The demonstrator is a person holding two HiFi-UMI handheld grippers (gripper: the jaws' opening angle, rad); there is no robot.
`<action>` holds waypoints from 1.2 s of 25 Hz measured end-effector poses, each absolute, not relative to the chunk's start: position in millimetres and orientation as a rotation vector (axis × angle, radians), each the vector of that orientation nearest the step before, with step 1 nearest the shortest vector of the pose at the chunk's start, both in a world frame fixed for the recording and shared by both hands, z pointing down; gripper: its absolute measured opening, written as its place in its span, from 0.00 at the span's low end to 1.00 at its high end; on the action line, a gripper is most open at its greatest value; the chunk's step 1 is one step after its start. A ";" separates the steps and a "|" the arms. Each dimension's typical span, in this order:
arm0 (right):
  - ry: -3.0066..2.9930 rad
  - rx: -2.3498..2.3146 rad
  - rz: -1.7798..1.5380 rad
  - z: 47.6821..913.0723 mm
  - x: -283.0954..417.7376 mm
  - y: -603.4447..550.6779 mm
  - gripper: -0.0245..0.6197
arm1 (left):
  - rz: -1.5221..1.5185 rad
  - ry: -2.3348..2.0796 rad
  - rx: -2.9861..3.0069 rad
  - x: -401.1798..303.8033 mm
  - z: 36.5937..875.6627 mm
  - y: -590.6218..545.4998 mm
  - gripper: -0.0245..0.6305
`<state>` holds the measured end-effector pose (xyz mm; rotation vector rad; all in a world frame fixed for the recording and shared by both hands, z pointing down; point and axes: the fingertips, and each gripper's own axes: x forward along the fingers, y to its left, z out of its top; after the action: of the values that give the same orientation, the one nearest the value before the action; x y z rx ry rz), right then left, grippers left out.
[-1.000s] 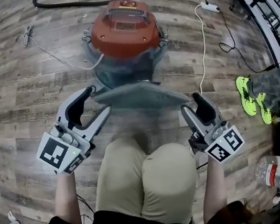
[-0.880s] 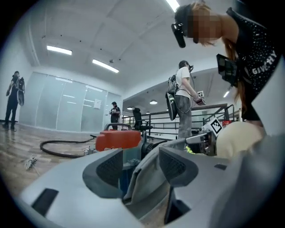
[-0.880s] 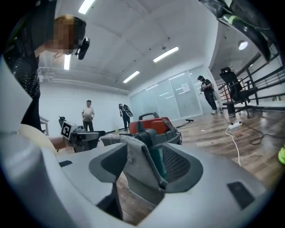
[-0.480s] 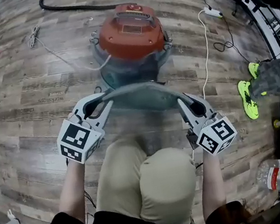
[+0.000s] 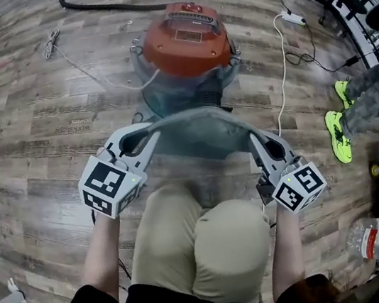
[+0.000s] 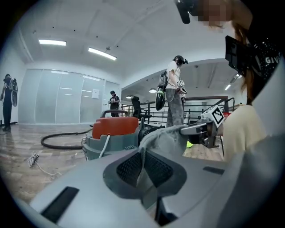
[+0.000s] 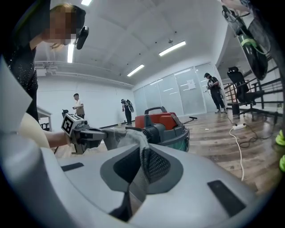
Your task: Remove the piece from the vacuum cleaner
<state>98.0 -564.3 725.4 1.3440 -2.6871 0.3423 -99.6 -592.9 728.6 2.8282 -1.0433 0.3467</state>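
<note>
Left gripper (image 5: 145, 136) and right gripper (image 5: 255, 139) have just been closing. Each now pinches one end of the grey cloth piece (image 5: 200, 129), stretched before the vacuum cleaner (image 5: 185, 40) and likely still attached. Risk: uneven pull — the thin cloth slips out, tears, or drags the canister.

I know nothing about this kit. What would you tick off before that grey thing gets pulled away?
1. Grip of left hand-held gripper on grey piece: ok, jaws have just been closing, now clamped on its edge.
2. Grip of right hand-held gripper: ok, likewise.
3. Piece free of vacuum cleaner: not ok, far end joins the body.
4. How it is fastened there: cannot tell.
5. White cable: ok, beside the piece, not over it.
</note>
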 end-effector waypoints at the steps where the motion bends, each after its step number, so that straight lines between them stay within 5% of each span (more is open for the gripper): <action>1: -2.687 1.349 0.355 724.7 98.5 -563.4 0.07 | 0.341 -1.043 2.825 -101.0 727.8 -592.6 0.07; 14: -2.690 1.349 0.396 734.0 106.0 -545.9 0.08 | 0.256 -0.938 2.759 -102.4 741.6 -579.3 0.08; 18: -2.699 1.467 0.435 733.4 105.0 -556.5 0.40 | 0.205 -0.997 2.699 -101.1 750.0 -587.8 0.30; 21: -2.710 1.467 0.446 734.9 99.9 -561.1 0.44 | 0.248 -1.070 2.701 -105.0 752.0 -593.2 0.35; 24: -2.766 1.441 0.479 732.5 97.9 -561.1 0.42 | 0.330 -1.087 2.715 -105.2 755.8 -592.1 0.31; 25: -2.776 1.439 0.488 732.1 98.0 -561.0 0.28 | 0.319 -1.089 2.708 -105.0 755.3 -591.9 0.10; 26: -2.778 1.439 0.493 732.3 98.2 -561.1 0.06 | 0.302 -1.086 2.701 -104.3 754.7 -591.9 0.05; 30: -2.780 1.375 0.486 735.3 92.1 -559.2 0.05 | 0.299 -1.057 2.712 -95.7 756.9 -589.5 0.05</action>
<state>92.1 -559.2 735.3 1.3751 -2.7801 0.4858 -95.7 -589.5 756.9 2.7116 -1.0570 0.2990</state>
